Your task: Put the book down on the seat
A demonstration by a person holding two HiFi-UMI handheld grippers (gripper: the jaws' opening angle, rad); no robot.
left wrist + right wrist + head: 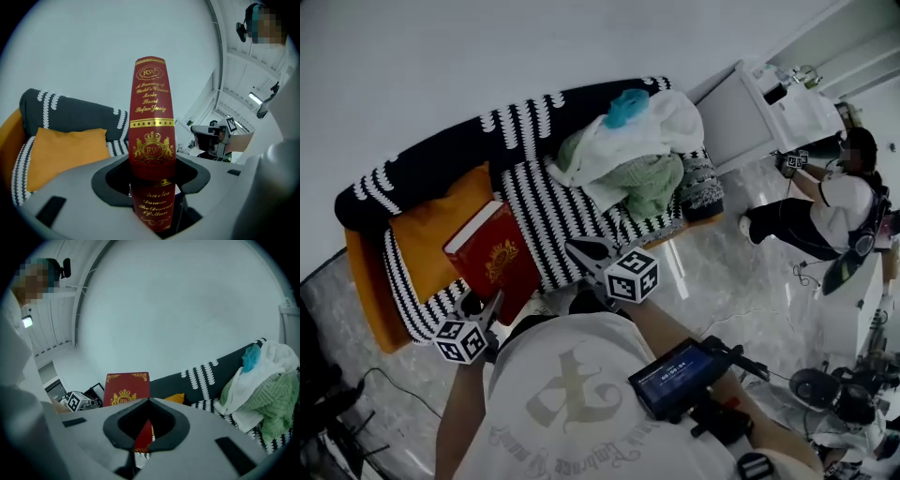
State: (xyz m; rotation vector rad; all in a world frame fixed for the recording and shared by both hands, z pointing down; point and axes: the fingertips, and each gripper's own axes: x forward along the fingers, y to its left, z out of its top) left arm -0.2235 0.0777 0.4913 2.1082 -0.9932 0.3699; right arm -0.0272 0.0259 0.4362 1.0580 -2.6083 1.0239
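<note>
A red hardback book (492, 258) with gold print stands between the jaws of my left gripper (490, 307), which is shut on its lower edge. It hangs over the front left of the striped sofa seat (548, 211), beside the orange cushion (436, 230). Whether it touches the seat I cannot tell. In the left gripper view the book's spine (152, 140) stands upright in the left gripper (152, 165). My right gripper (583, 251) hovers just right of the book, shut and holding nothing. In the right gripper view the book (125, 389) shows beyond the right gripper (149, 400).
A pile of white and green clothes (637, 150) fills the sofa's right half. Another person (834, 202) crouches on the floor at right near a white cabinet (759, 108). A small screen (680, 375) hangs at my chest. Cables lie on the marble floor.
</note>
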